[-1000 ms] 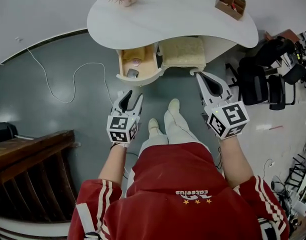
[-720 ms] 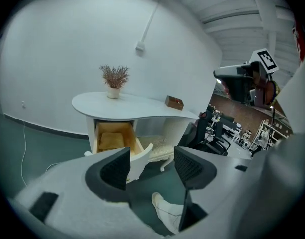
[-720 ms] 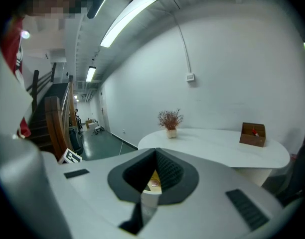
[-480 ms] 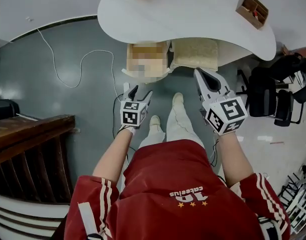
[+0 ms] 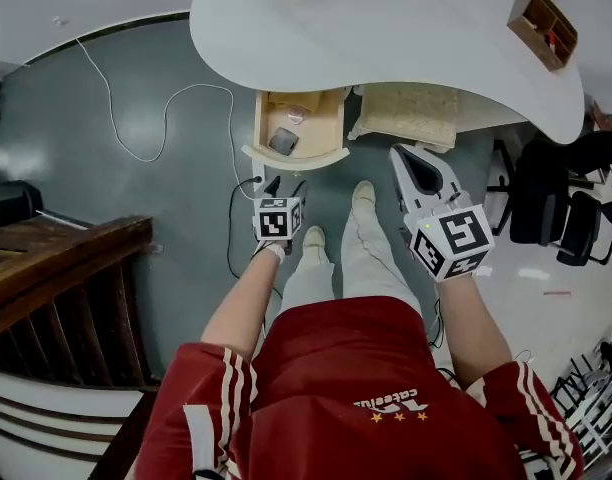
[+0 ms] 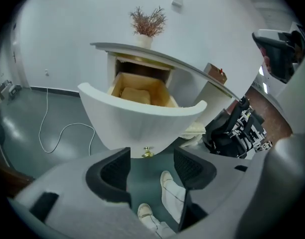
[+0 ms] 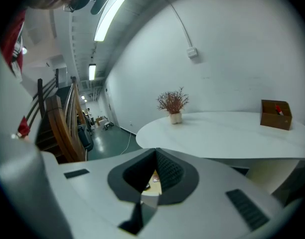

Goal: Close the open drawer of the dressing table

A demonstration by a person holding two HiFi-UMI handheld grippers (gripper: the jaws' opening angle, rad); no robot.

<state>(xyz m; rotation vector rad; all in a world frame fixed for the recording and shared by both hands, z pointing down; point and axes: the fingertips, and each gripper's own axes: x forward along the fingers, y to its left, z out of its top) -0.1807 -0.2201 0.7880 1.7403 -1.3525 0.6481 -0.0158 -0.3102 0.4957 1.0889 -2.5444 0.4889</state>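
Since the left hand-held gripper [image 6: 151,168] is spread wide (its jaws have just been opening) with nothing between the pads, only floor and shoes seen through the gap, a push is favoured over a grip. It is held low, just short of the drawer [image 6: 142,121], which is pulled well out from under the dressing table's surface [image 5: 386,28]. Contact is probably not yet made, though the view is too distorted to be sure. The curved front should be met flat, centred near the small brass knob [image 6: 147,153]. Force should be kept straight along the slide so the box isn't racked. The items lying inside should be left undisturbed. The right hand-held gripper [image 7: 155,156] is closed at the tips, nothing held, parked off to the right by the cushioned stool [image 5: 406,113]. It isn't needed and is best kept clear.
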